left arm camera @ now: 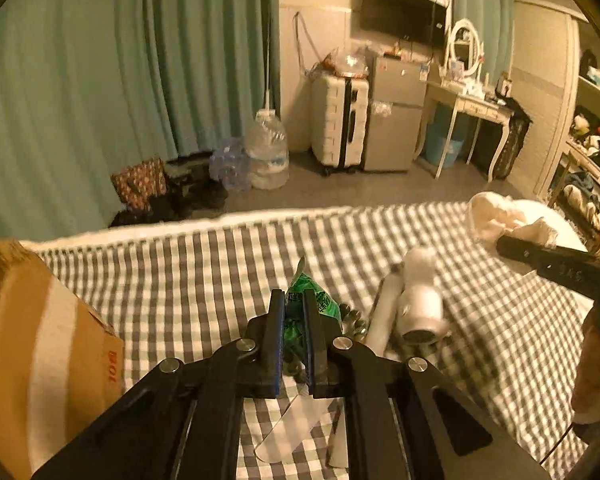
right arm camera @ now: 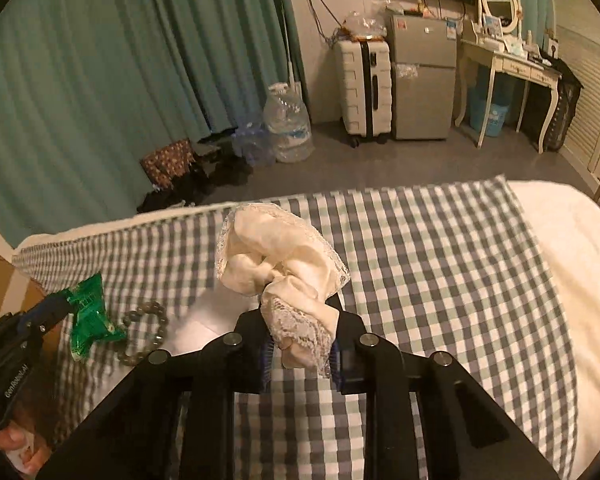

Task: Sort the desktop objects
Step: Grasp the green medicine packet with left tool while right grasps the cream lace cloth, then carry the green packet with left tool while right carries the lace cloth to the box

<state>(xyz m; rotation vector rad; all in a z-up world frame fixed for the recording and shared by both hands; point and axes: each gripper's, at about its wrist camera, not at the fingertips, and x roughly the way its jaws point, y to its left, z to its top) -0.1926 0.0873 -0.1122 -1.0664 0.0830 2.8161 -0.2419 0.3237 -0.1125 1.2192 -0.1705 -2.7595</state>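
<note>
The left gripper (left arm camera: pixel 294 300) has its jaws closed on a green foil packet (left arm camera: pixel 308 298), which is clamped between the blue-edged pads with its pointed top end projecting beyond the fingertips. The right wrist view shows the same packet (right arm camera: pixel 90 314) hanging from the left gripper (right arm camera: pixel 66 304), above the checked bedcover (right arm camera: pixel 440 264). The right gripper (right arm camera: pixel 300 332) has its jaws closed on a cream lace-trimmed cloth (right arm camera: pixel 276 256); the bunched fabric stands up beyond the fingertips, and a lace edge hangs down between the pads. In the left wrist view that cloth (left arm camera: pixel 496 216) appears at the right, held at the tip of the right gripper (left arm camera: pixel 508 242). A bead bracelet (right arm camera: pixel 144 334) lies on the bedcover just beside the packet. A white hair dryer (left arm camera: pixel 420 300) lies on the bedcover (left arm camera: pixel 180 280) to the right of the left jaws, with a pale tube (left arm camera: pixel 386 308) alongside it. A cardboard box (left arm camera: pixel 40 344) stands at the left edge of the bed. A clear flat sheet (left arm camera: pixel 292 428) lies beneath the left gripper.
</note>
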